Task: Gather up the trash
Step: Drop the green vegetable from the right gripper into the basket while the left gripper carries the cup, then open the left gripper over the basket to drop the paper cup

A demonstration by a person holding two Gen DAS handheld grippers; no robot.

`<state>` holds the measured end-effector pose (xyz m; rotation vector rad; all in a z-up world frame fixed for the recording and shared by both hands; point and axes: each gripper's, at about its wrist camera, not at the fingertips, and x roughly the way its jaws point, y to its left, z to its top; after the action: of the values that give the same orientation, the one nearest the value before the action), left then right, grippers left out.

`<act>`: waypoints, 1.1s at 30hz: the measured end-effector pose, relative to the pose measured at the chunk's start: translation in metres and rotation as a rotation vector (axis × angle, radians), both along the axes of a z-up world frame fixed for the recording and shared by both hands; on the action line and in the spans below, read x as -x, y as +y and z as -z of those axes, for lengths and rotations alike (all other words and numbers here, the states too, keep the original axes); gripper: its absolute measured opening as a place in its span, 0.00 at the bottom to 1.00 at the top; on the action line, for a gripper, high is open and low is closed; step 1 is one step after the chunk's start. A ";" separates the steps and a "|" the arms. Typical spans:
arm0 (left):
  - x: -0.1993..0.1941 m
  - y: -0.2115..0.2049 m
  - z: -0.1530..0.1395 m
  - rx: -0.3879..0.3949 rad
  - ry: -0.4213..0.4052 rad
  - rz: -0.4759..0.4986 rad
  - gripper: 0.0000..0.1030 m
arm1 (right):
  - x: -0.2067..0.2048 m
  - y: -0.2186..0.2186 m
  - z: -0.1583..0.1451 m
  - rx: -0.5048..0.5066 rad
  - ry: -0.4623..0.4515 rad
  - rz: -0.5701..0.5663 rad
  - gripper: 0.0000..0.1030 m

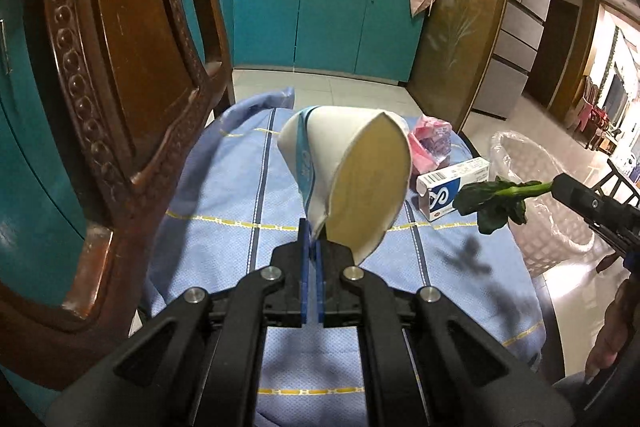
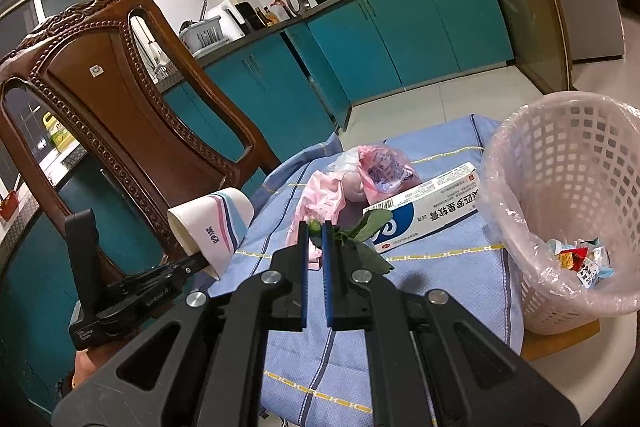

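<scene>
My left gripper [image 1: 313, 233] is shut on the rim of a white paper cup [image 1: 352, 179] with blue stripes, held above the blue cloth; the cup also shows in the right wrist view [image 2: 212, 223]. My right gripper [image 2: 318, 227] is shut on the stem of a green vegetable leaf [image 2: 370, 227], held above the cloth; the leaf also shows in the left wrist view [image 1: 496, 203]. A white and blue medicine box [image 2: 428, 211] and a crumpled pink plastic bag [image 2: 360, 179] lie on the cloth. A white lined trash basket [image 2: 568, 203] with wrappers inside stands at the right.
A blue cloth [image 1: 248, 195] covers the table. A carved wooden chair [image 2: 116, 107] stands close on the left. Teal kitchen cabinets [image 1: 320, 23] and tiled floor lie beyond the table's far edge.
</scene>
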<state>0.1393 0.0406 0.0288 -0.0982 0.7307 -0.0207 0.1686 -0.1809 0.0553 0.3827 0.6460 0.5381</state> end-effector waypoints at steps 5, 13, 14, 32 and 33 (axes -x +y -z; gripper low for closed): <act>-0.005 0.006 0.006 0.010 0.013 -0.001 0.03 | 0.002 -0.007 -0.005 0.016 -0.031 0.051 0.06; -0.006 0.002 0.008 0.012 0.018 0.009 0.04 | -0.011 -0.111 -0.013 0.010 -0.102 0.468 0.07; -0.007 0.001 0.009 0.013 0.022 0.013 0.04 | -0.016 -0.122 -0.007 0.007 -0.084 0.495 0.07; -0.043 -0.162 -0.016 0.012 -0.005 0.381 0.04 | 0.016 -0.177 -0.002 -0.040 -0.088 0.780 0.93; -0.053 -0.181 -0.020 0.019 -0.005 0.412 0.04 | 0.018 -0.182 -0.003 -0.046 -0.089 0.801 0.93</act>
<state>0.1923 -0.1407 0.0488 0.0358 0.7358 -0.4203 0.1501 -0.3625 0.0585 0.6137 0.3476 -0.1947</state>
